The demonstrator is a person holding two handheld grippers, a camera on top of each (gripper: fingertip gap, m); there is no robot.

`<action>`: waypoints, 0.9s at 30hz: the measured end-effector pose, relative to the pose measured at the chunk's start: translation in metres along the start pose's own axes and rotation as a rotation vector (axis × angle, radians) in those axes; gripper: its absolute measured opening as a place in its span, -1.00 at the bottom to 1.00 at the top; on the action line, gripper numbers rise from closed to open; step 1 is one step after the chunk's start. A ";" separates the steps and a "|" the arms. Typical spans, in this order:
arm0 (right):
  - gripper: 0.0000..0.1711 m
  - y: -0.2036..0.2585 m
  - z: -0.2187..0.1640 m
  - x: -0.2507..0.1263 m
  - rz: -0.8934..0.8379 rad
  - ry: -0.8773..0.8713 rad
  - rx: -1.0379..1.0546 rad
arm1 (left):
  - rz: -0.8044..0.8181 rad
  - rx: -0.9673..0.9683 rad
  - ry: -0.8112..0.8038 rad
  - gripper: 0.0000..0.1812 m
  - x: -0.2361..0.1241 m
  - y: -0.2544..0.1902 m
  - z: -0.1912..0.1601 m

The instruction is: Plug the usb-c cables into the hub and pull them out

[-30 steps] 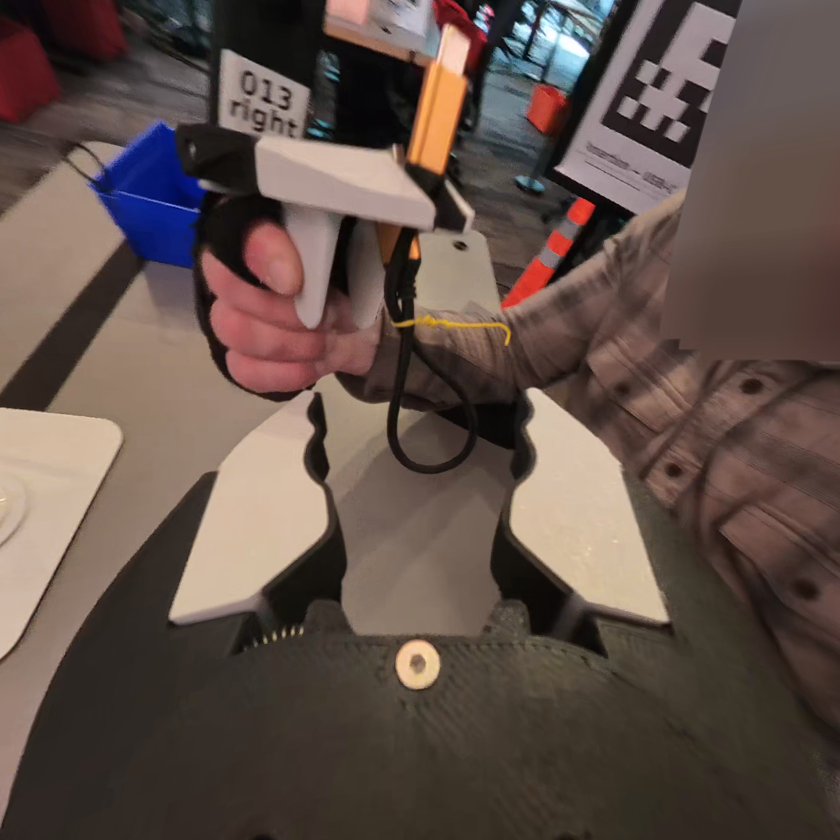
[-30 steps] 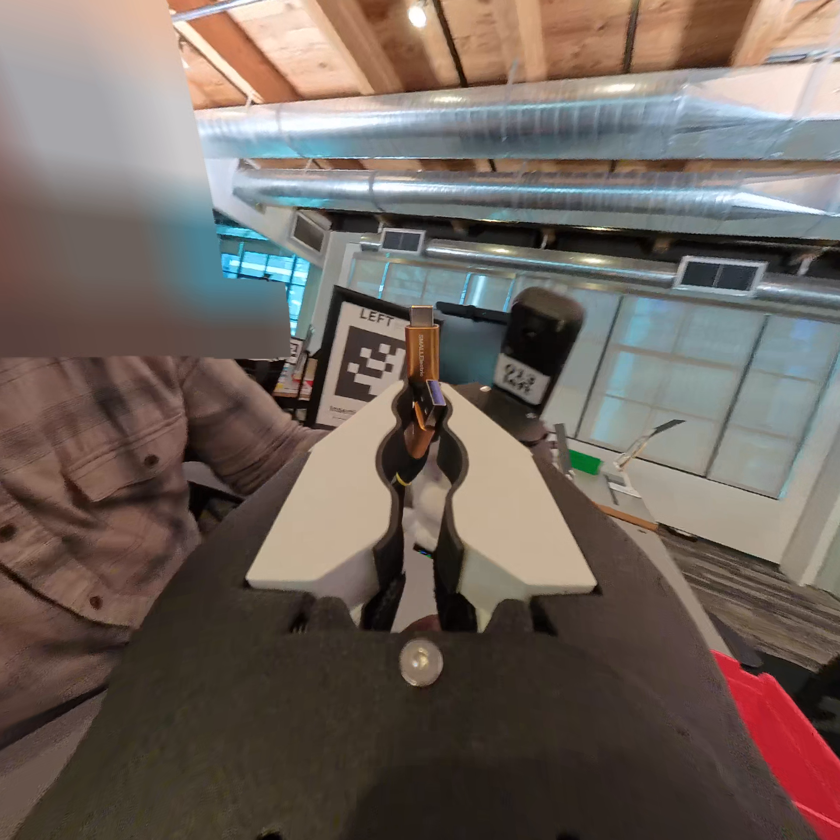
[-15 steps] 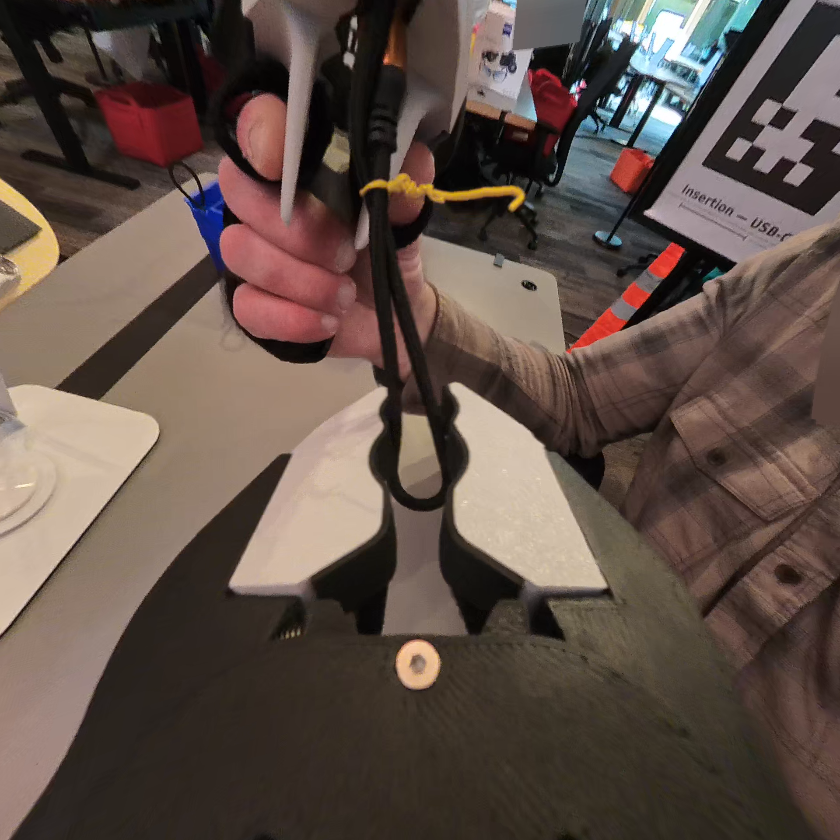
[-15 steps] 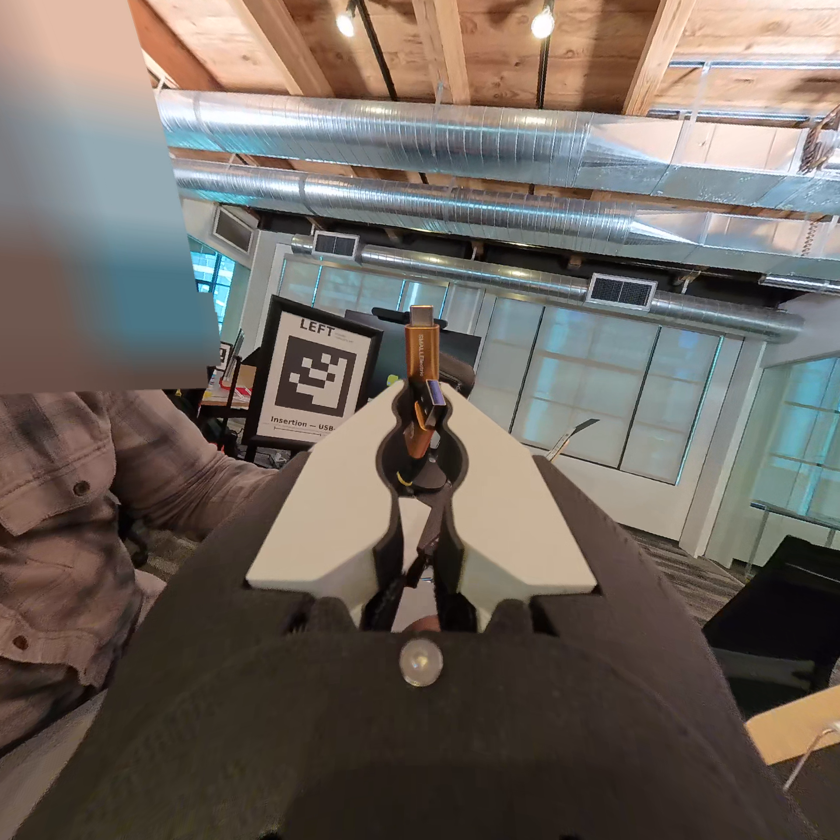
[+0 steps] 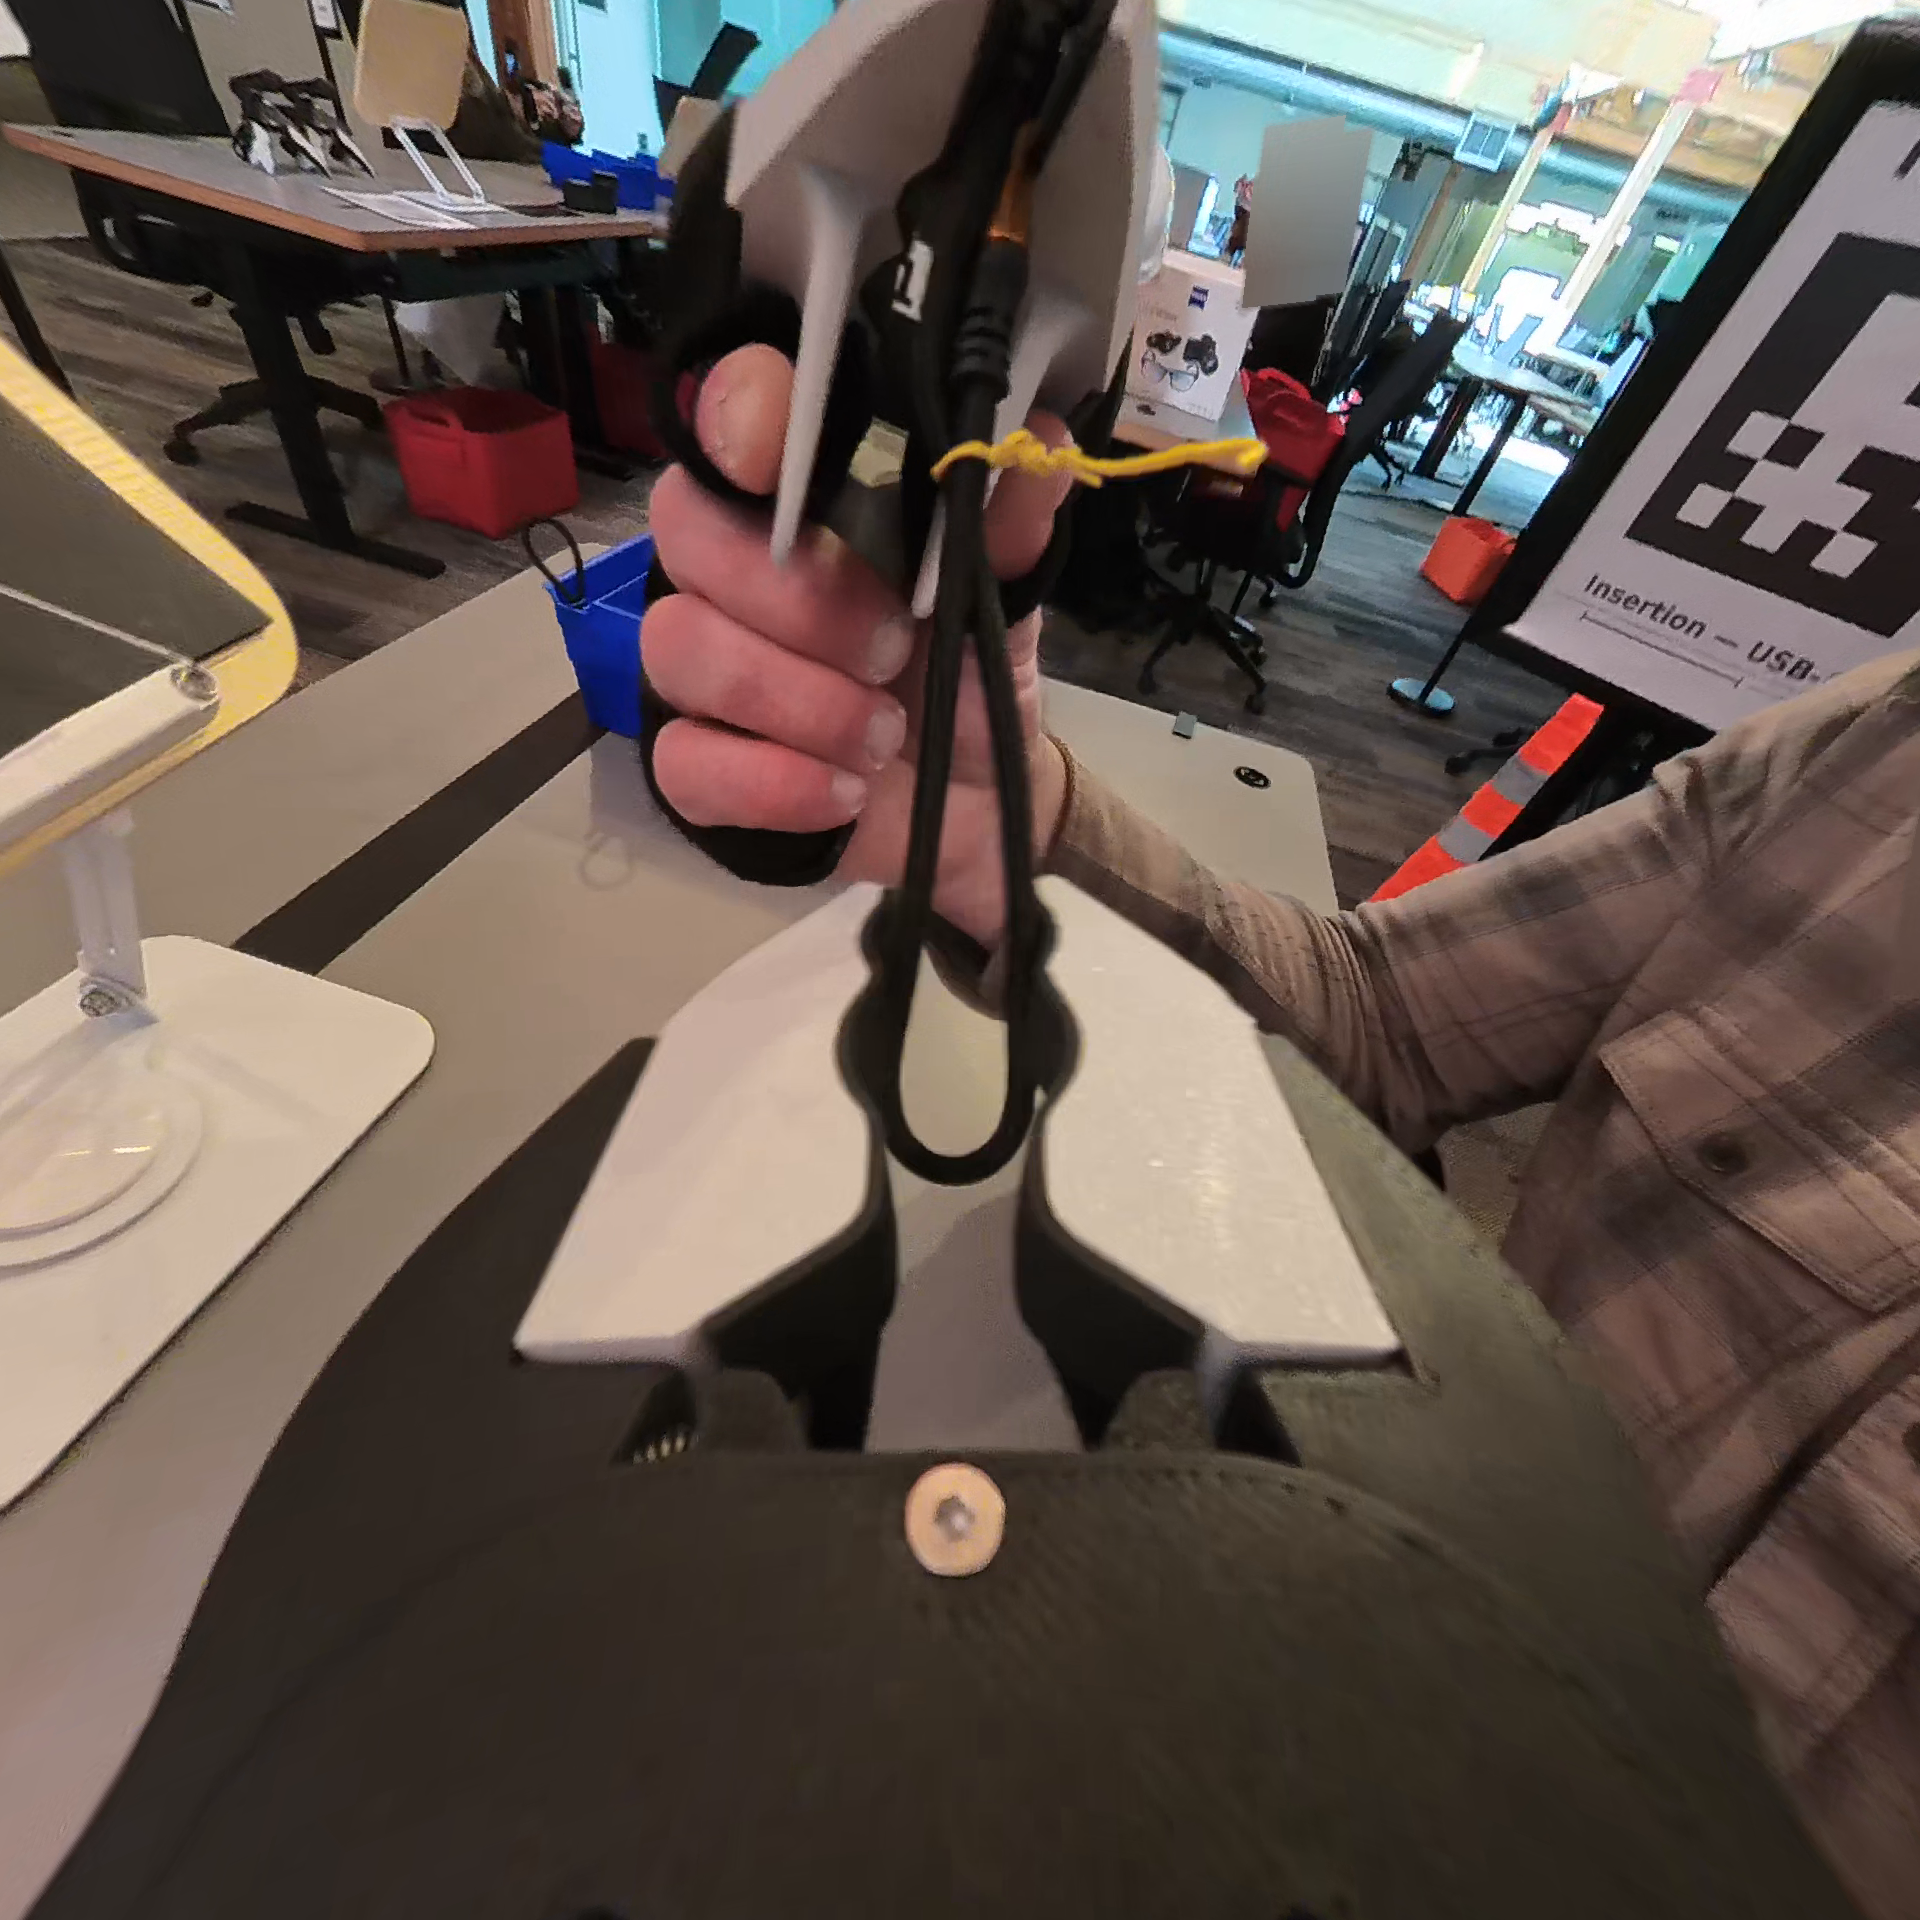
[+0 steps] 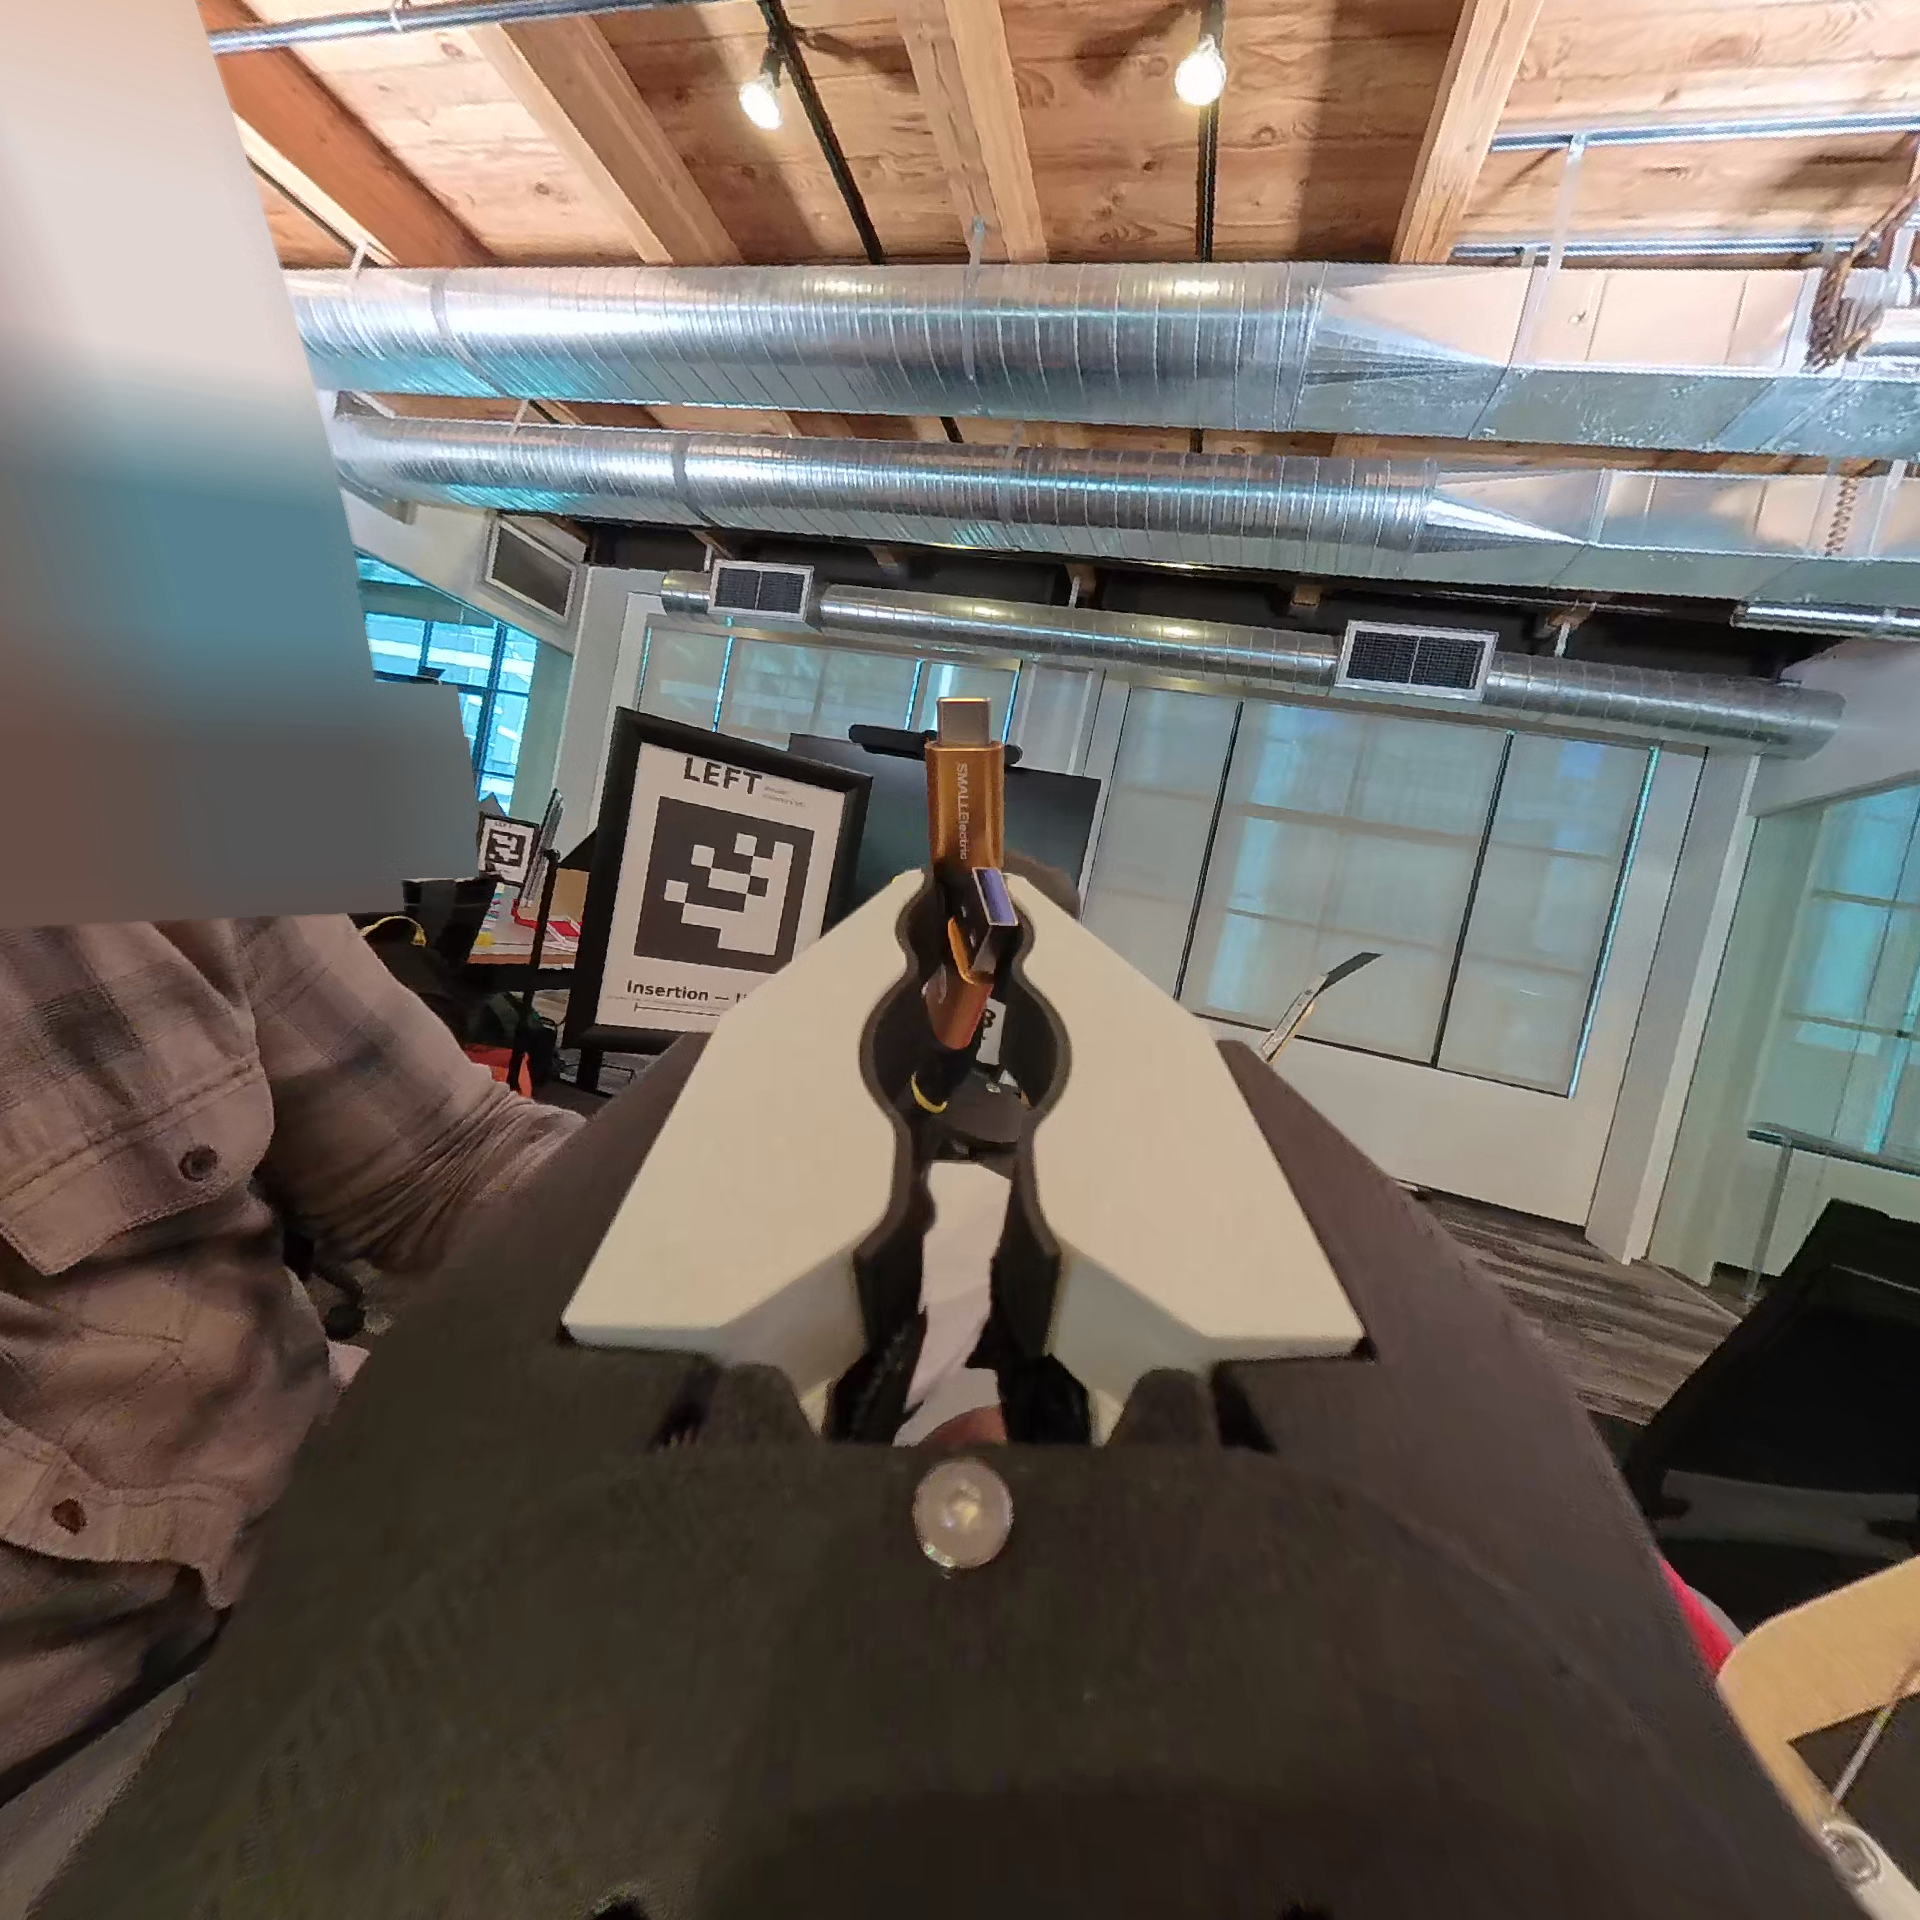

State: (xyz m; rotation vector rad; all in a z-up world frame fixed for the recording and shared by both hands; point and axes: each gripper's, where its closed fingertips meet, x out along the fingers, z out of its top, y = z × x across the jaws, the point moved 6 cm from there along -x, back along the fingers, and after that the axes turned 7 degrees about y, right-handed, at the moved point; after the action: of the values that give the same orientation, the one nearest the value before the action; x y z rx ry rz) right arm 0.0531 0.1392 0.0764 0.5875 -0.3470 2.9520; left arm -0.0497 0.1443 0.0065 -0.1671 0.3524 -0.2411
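My right gripper points up toward the ceiling and is shut on the orange plugs of a short black cable. The orange USB-C plug sticks up past the fingertips, with a second, blue-tongued plug beside it. In the left wrist view that gripper is held in a hand above mine. The black cable, tied with a yellow twist tie, hangs down in a loop. My left gripper is shut on that loop just above its bottom bend. No hub is in view.
A white stand base and its tilted yellow-edged panel sit on the grey table at left. A blue bin stands at the table's far edge. A plaid sleeve crosses from the right. A marker sign stands behind. My right fingertips sit around 11 cm from my left ones.
My left gripper went from open to shut on the hanging cable loop. The right gripper has risen and come closer above it, still holding the orange plugs.
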 end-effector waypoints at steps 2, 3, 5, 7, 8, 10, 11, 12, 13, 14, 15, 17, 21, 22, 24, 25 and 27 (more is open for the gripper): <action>-0.95 -0.001 -0.001 -0.002 0.016 -0.015 0.017 | -0.024 -0.049 0.034 -0.39 -0.003 0.005 -0.006; -0.95 -0.002 -0.002 -0.002 0.024 -0.011 0.026 | -0.028 -0.056 0.046 -0.30 -0.005 0.007 -0.007; -0.94 -0.003 -0.008 -0.002 0.052 0.002 0.048 | -0.026 -0.034 0.050 -0.23 -0.008 0.007 -0.006; -0.95 -0.002 -0.014 0.001 0.086 0.006 0.070 | -0.025 -0.021 0.062 -0.23 -0.008 0.006 -0.001; -0.95 -0.001 -0.018 0.004 0.111 0.016 0.080 | -0.032 -0.014 0.074 -0.24 -0.006 0.006 0.001; -0.95 -0.001 -0.024 0.009 0.128 0.022 0.092 | -0.053 0.014 0.114 -0.48 -0.001 0.004 0.002; -0.95 0.000 -0.025 0.010 0.138 0.016 0.098 | -0.066 0.031 0.143 -0.71 0.002 0.002 0.000; -0.95 -0.001 -0.027 0.012 0.137 0.017 0.105 | -0.045 0.048 0.156 -0.86 0.005 0.002 -0.002; -0.95 -0.002 -0.028 0.012 0.138 0.017 0.114 | -0.025 0.056 0.156 -0.96 0.006 0.003 -0.003; -0.95 -0.003 -0.029 0.012 0.141 0.012 0.122 | -0.018 0.049 0.149 -0.96 0.007 0.003 -0.003; -0.94 -0.005 -0.029 0.011 0.132 0.006 0.133 | -0.005 0.039 0.134 -0.96 0.006 0.005 -0.003; -0.93 -0.010 -0.030 0.010 0.103 0.003 0.151 | 0.023 0.016 0.116 -0.97 0.004 0.009 -0.004; -0.73 -0.014 -0.033 0.007 0.034 0.080 0.107 | 0.112 -0.007 0.171 -0.96 -0.010 0.017 -0.005; -0.66 -0.015 -0.033 0.005 0.010 0.120 0.086 | 0.137 -0.006 0.206 -0.95 -0.015 0.018 -0.005; -0.48 -0.018 -0.035 -0.003 -0.045 0.233 0.039 | 0.178 0.004 0.309 -0.95 -0.026 0.019 -0.008; -0.45 -0.019 -0.035 -0.007 -0.079 0.289 0.003 | 0.215 0.019 0.366 -0.95 -0.032 0.021 -0.009; -0.47 -0.016 -0.031 -0.016 -0.112 0.379 -0.068 | 0.197 0.016 0.488 -0.96 -0.042 0.018 -0.014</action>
State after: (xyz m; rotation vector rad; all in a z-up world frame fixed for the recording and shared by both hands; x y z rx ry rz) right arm 0.0593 0.1617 0.0451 0.0316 -0.3571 2.8444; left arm -0.0892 0.1707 0.0034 -0.0543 0.8468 -0.0863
